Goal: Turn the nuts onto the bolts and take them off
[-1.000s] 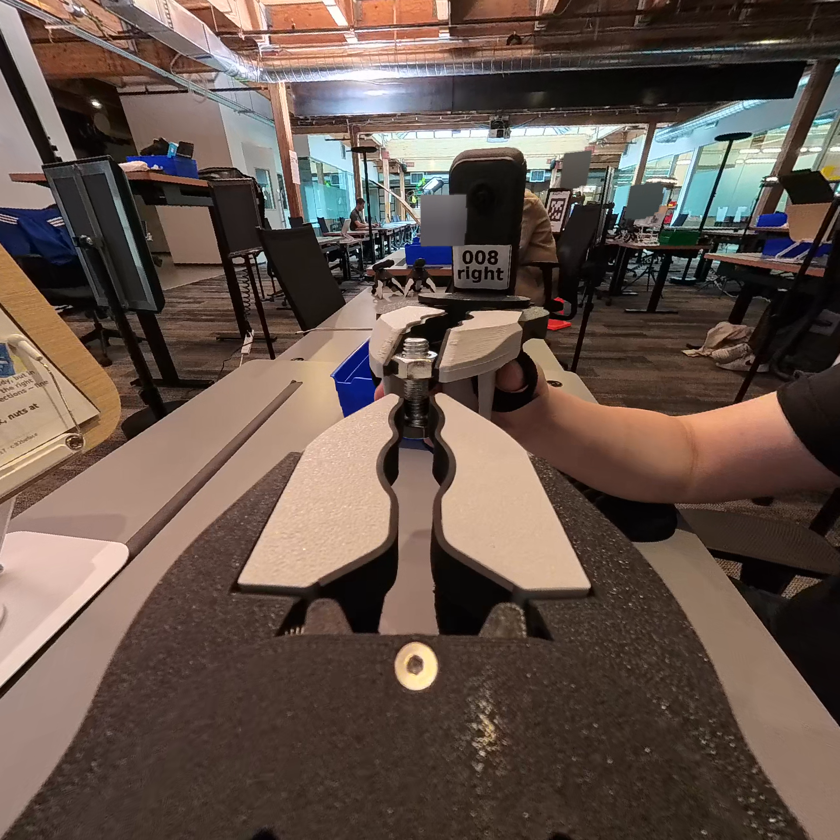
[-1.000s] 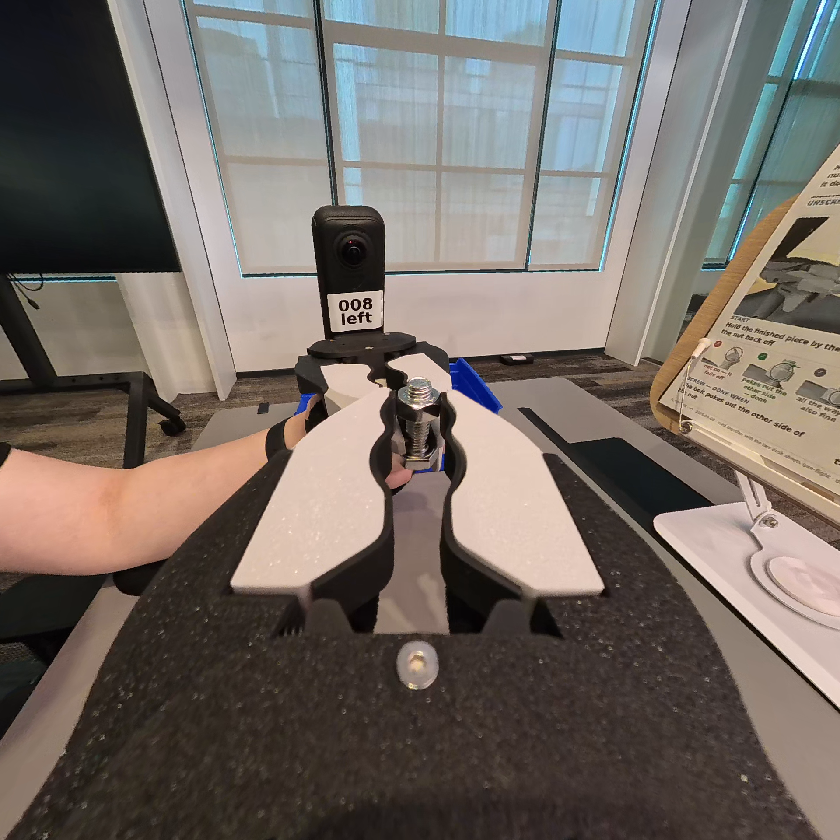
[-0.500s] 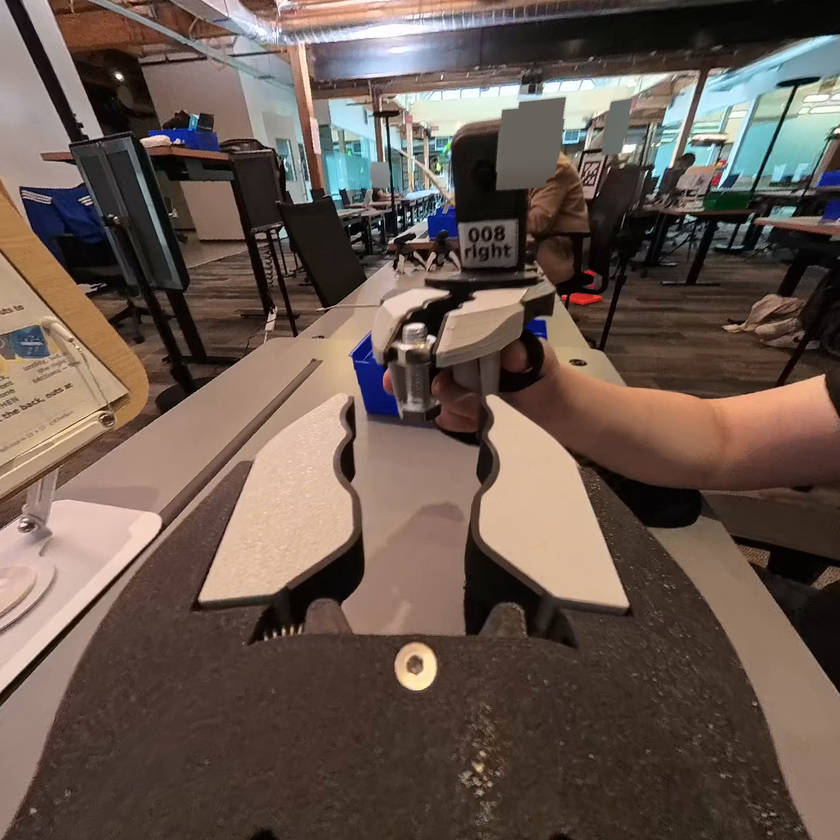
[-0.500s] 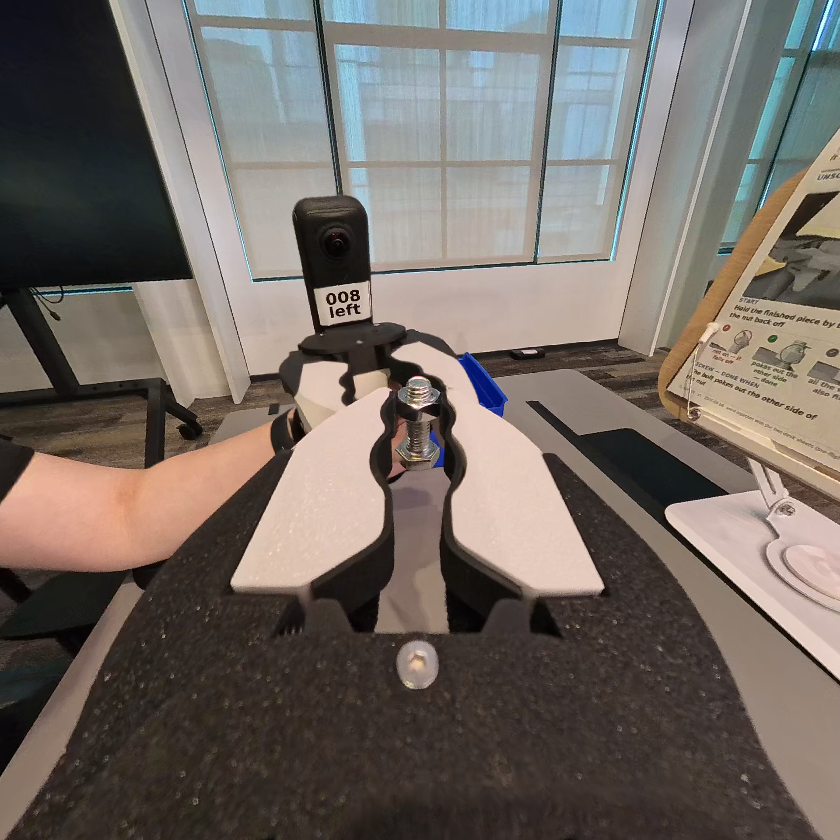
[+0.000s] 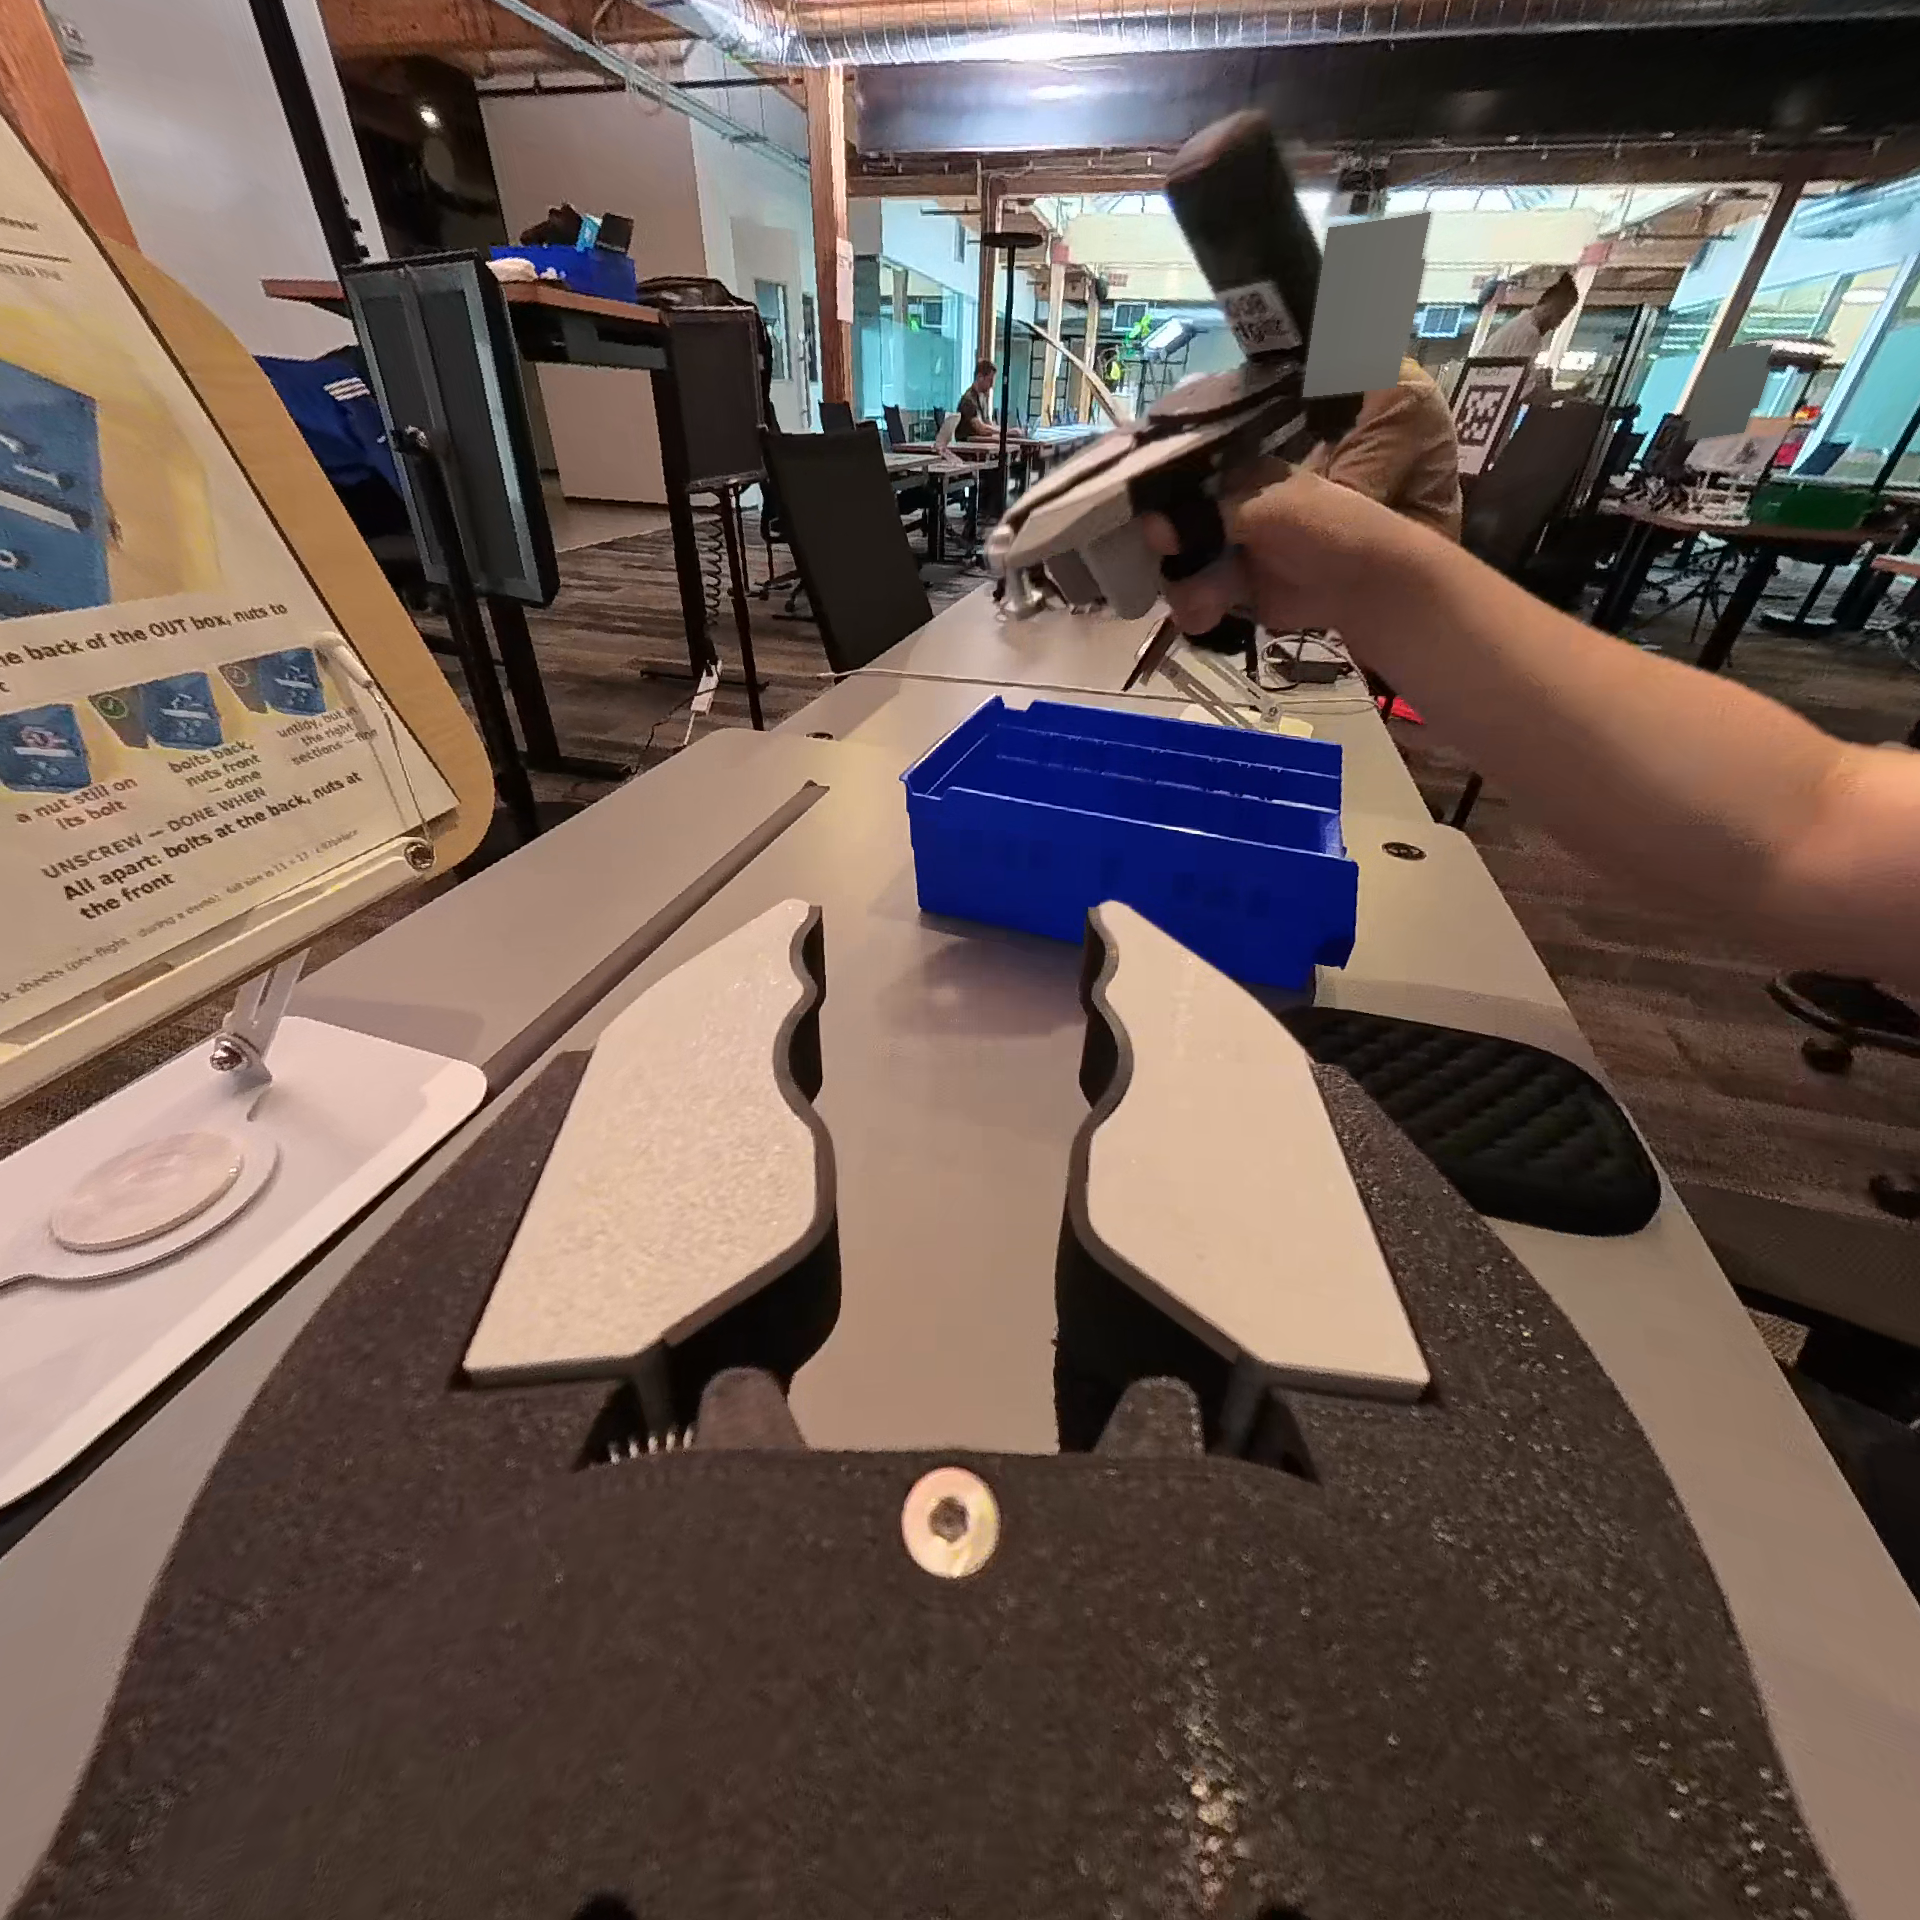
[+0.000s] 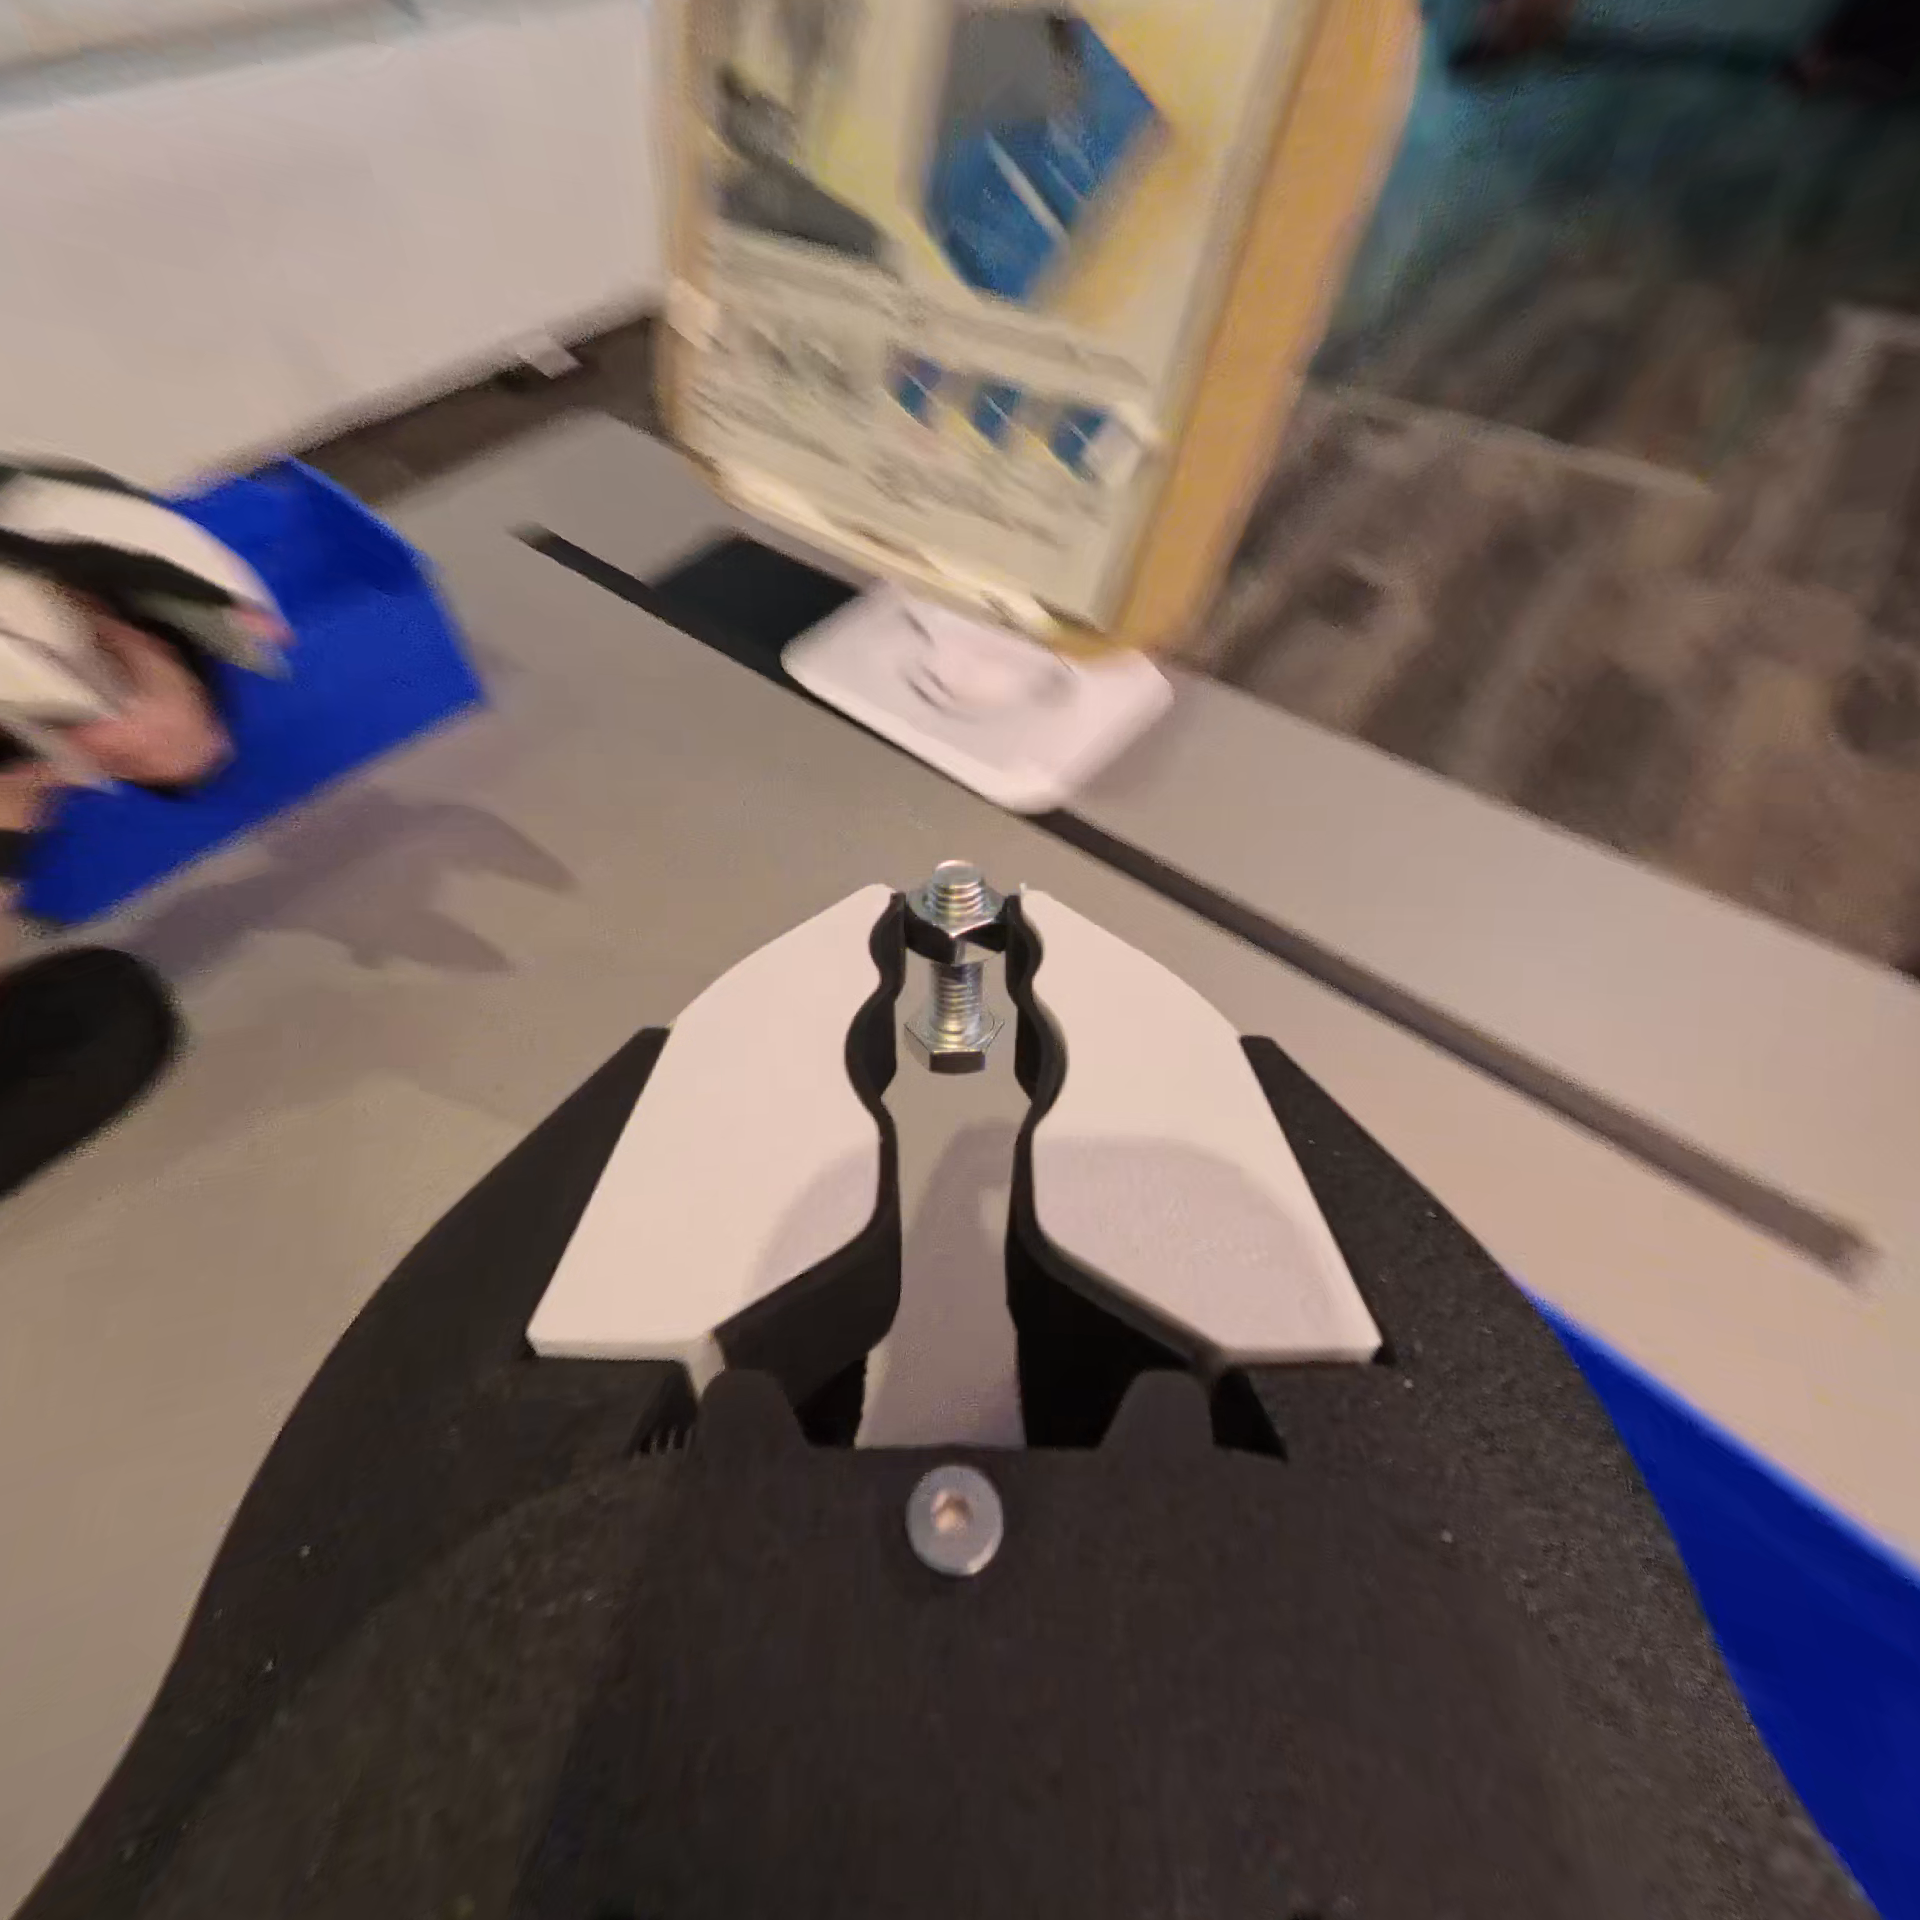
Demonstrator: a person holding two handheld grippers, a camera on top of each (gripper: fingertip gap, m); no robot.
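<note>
My right gripper (image 6: 953, 902) is shut on a steel nut (image 6: 951, 927) threaded on a bolt (image 6: 951, 1023). The bolt's hex head points back toward the camera and its threaded end pokes past the nut. They hang above the grey table (image 6: 644, 831). In the left wrist view, the right gripper (image 5: 1013, 582) is held up and tilted, above and behind a blue bin (image 5: 1132, 831). My left gripper (image 5: 951, 920) is open and empty, low over the table just before the bin. The left gripper shows blurred at the right wrist view's left edge (image 6: 114, 592).
An instruction board on a white stand (image 5: 208, 675) sits at the table's left and shows blurred in the right wrist view (image 6: 987, 312). A dark groove (image 5: 644, 935) runs along the table. A black textured pad (image 5: 1475, 1132) lies at the right edge. A second blue shape (image 6: 1766, 1507) fills the lower right corner. My hands' fingertips stand some 25 cm from each other.
My left gripper opened, let go of the bolt and pulled back from it. My right gripper swung up and away with the nut and bolt, now pointing down at the table near the board.
</note>
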